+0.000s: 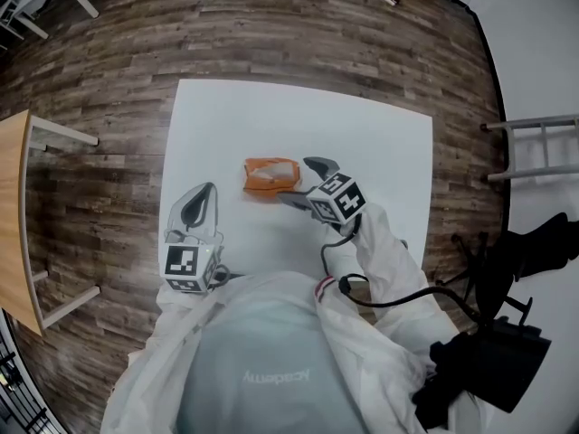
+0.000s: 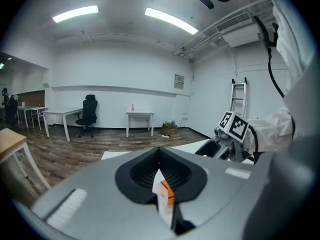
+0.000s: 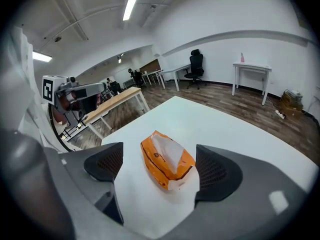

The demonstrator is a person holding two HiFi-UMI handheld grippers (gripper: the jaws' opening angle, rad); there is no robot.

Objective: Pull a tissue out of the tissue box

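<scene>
Tissue box (image 3: pixel 167 164): orange soft pack with white tissue showing along its top, lying flat near the middle of the white table (image 1: pixel 362 134).

Right gripper (image 1: pixel 306 181): jaws spread wide with the pack framed between them. The pads seem clear of it, though contact at the near end is hard to judge. Held over the table's middle, white sleeve (image 1: pixel 384 251) behind.

Left gripper (image 1: pixel 204 193): jaws closed together, nothing held. Held over the table's near left edge.

Floor (image 1: pixel 109 107) round the table: wood planks.

A white table (image 1: pixel 371 143) carries one orange tissue pack (image 1: pixel 270 176).
</scene>
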